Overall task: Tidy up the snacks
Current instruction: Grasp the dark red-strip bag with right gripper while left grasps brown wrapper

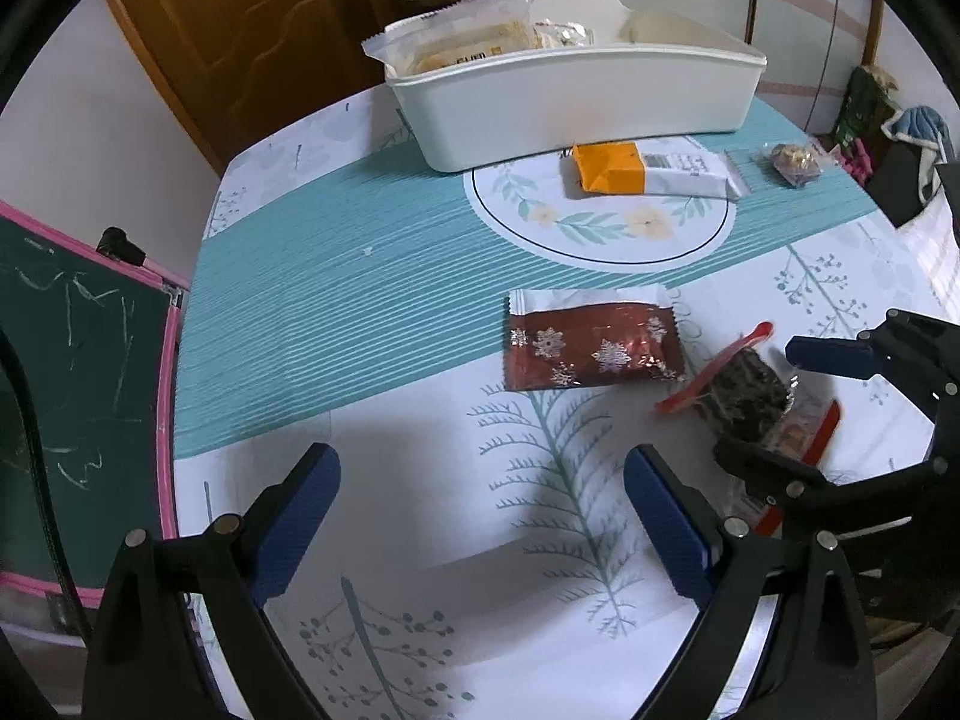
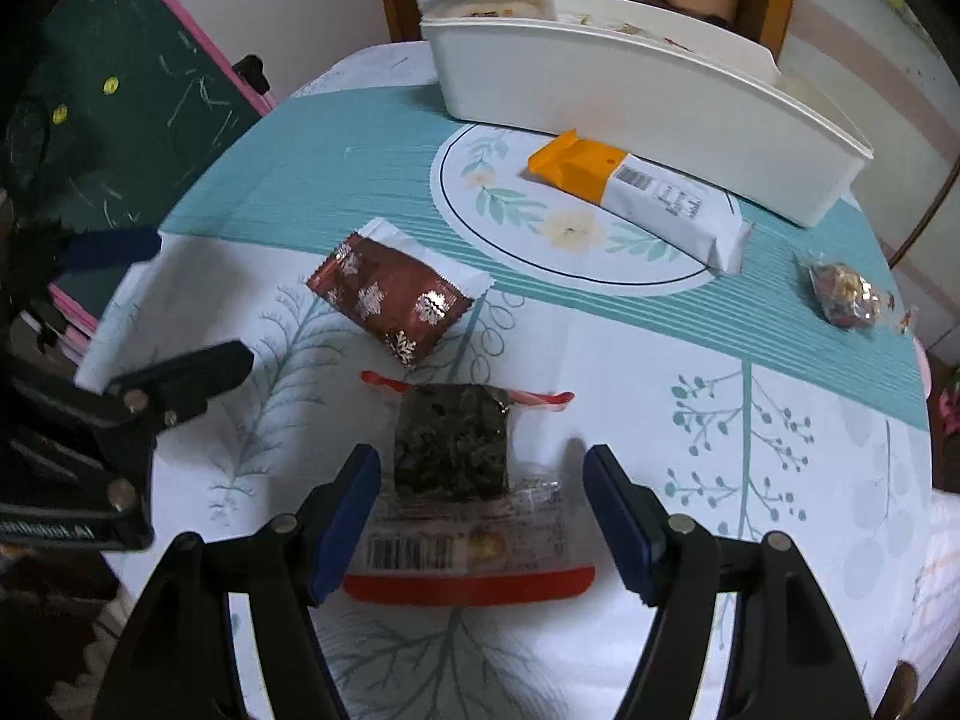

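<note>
Tools both stood wide: we found the right tool (image 2: 483, 516) straddling the seaweed snack packet (image 2: 457, 480), the left tool (image 1: 480, 516) holding nothing.

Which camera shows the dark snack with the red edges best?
The right wrist view: the dark snack lies centred between the open right tongs, barcode visible. In the left wrist view it sits at the right edge, partly hidden by those tongs.
</note>
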The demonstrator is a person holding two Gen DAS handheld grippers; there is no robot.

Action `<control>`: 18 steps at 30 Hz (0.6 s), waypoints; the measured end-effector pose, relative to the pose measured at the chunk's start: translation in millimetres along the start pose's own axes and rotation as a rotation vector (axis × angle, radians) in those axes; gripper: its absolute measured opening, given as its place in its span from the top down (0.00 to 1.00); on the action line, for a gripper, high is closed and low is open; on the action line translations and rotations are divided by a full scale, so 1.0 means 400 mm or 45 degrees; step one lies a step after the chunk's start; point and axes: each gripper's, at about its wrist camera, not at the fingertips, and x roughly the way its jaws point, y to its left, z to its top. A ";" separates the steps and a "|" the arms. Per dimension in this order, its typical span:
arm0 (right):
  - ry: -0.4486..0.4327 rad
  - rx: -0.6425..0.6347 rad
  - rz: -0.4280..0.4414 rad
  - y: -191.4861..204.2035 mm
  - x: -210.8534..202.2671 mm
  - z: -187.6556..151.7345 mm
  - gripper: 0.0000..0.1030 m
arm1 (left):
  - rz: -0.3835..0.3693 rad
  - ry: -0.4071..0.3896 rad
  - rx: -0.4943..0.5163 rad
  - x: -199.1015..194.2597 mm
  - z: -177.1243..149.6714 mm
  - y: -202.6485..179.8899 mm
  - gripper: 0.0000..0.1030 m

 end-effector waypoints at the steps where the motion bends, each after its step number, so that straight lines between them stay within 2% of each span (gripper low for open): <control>1: -0.008 -0.007 -0.004 -0.001 0.004 -0.003 0.32 | 0.001 0.003 0.015 0.004 0.003 -0.002 0.08; 2: -0.033 -0.012 -0.004 -0.004 0.002 -0.006 0.33 | 0.004 0.006 0.043 0.009 0.009 -0.007 0.08; 4: -0.060 -0.010 0.011 -0.014 -0.003 -0.006 0.44 | 0.011 0.007 0.109 0.020 0.024 -0.020 0.08; 12: -0.097 0.139 0.022 -0.112 -0.017 -0.007 0.45 | 0.007 0.013 0.434 0.070 0.101 -0.096 0.08; 15: -0.096 0.172 0.051 -0.130 -0.021 -0.009 0.45 | -0.056 0.063 0.528 0.097 0.122 -0.127 0.08; 18: -0.099 0.190 0.065 -0.137 -0.017 -0.007 0.45 | -0.128 0.107 0.541 0.119 0.136 -0.142 0.08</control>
